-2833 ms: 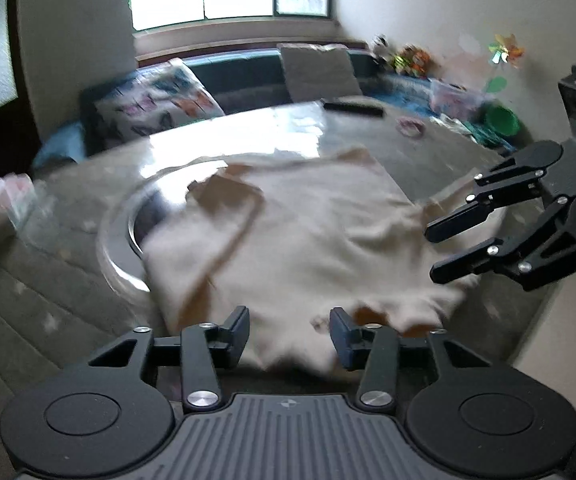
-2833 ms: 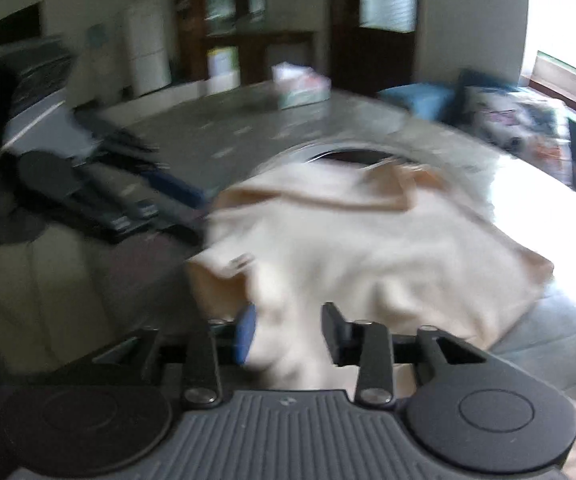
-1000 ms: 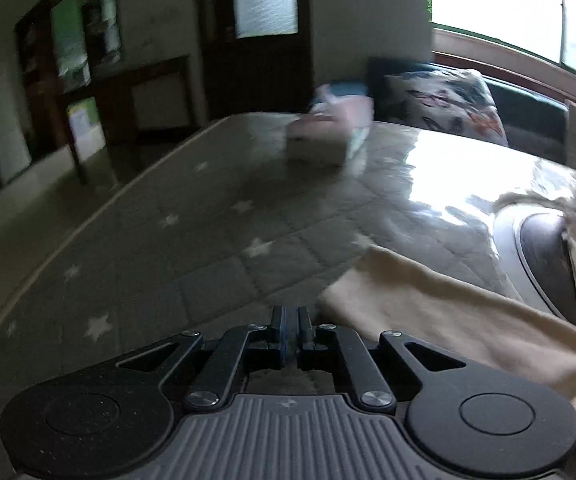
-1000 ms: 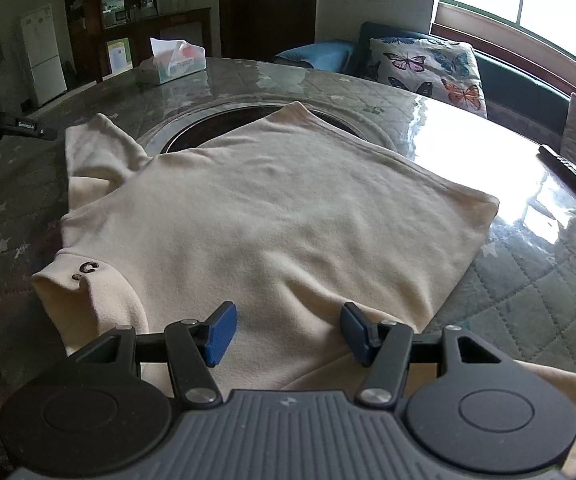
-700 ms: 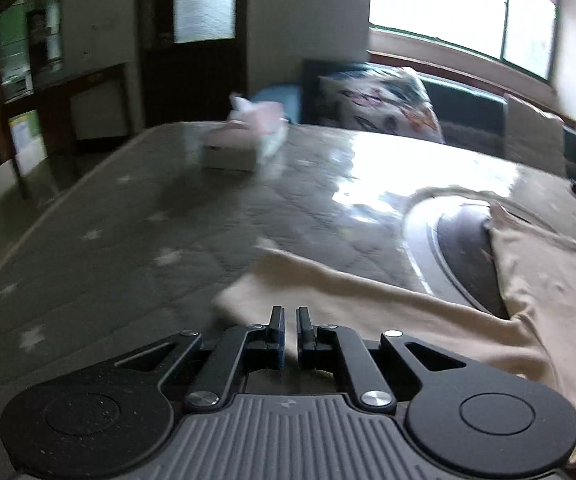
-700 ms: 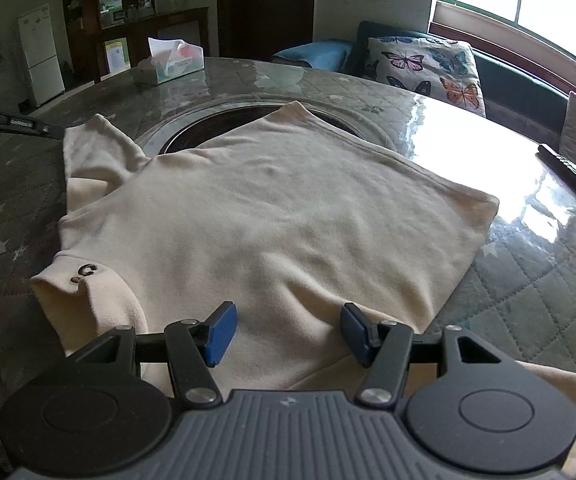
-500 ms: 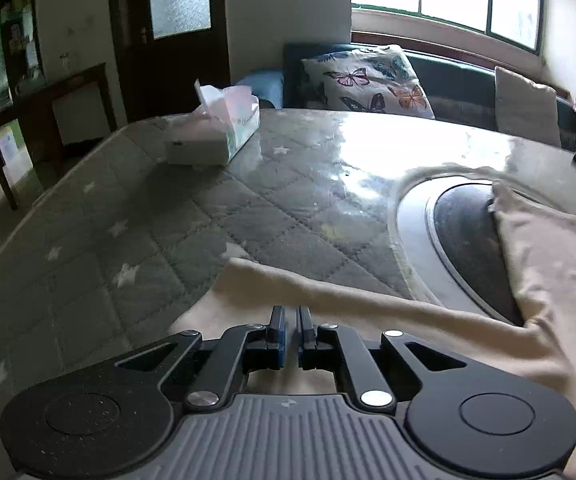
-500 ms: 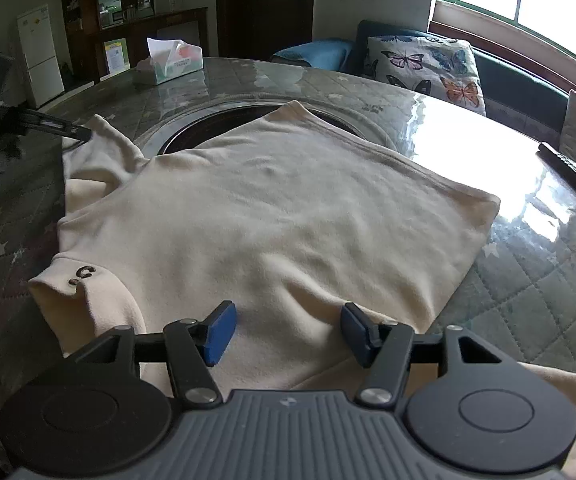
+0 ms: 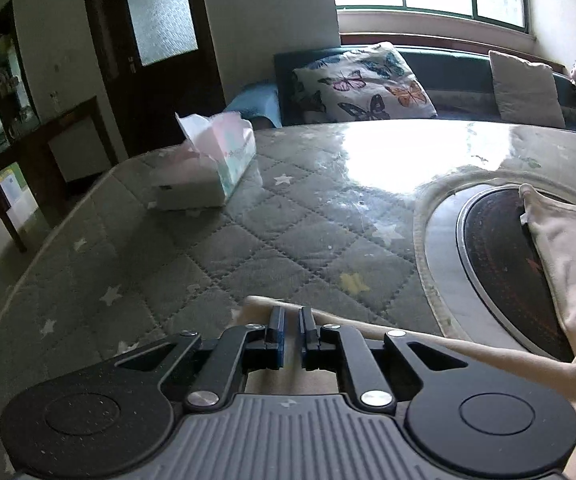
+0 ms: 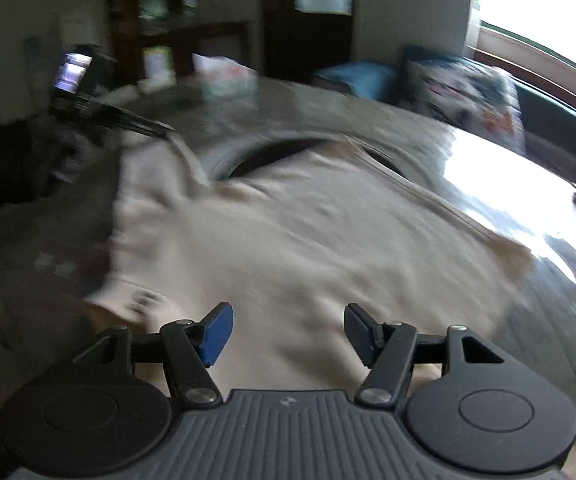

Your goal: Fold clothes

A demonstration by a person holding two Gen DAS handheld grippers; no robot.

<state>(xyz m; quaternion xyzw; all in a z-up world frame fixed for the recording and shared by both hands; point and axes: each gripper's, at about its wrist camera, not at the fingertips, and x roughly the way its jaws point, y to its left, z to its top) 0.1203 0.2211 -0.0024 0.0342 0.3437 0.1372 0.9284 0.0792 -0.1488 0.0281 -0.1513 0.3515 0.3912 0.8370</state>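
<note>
A cream-coloured, long-sleeved cotton top [image 10: 308, 248] lies spread flat on the round table with a grey quilted cover printed with small stars [image 9: 248, 240]. In the right wrist view, which is blurred, the body of the top fills the middle of the picture, and one sleeve reaches toward 10 o'clock.

The left gripper [image 9: 290, 338] is low over the end of that sleeve [image 9: 428, 344], at 6 o'clock in its own view. Its jaws are opening: there is only a narrow slit between the blue pads, and the sleeve cloth lies under the tips. Whether the pads still pinch any cloth cannot be told. In the right wrist view this same gripper appears at 10 o'clock, its thin black fingers [image 10: 136, 120] meeting the sleeve end.

The right gripper [image 10: 286, 332] hangs over the near edge of the top. Its jaws are moderately wide and opening, with nothing pressed between the pads; the cloth lies below them.

A dark round inset with a metal ring [image 9: 500, 264] is at 3 o'clock in the left wrist view, partly covered by the top. A white tissue box with pink tissue [image 9: 208, 168] stands on the table at 11 o'clock, well apart from the sleeve. A butterfly-printed cushion [image 9: 360, 88] rests on the bench behind the table at 1 o'clock.
</note>
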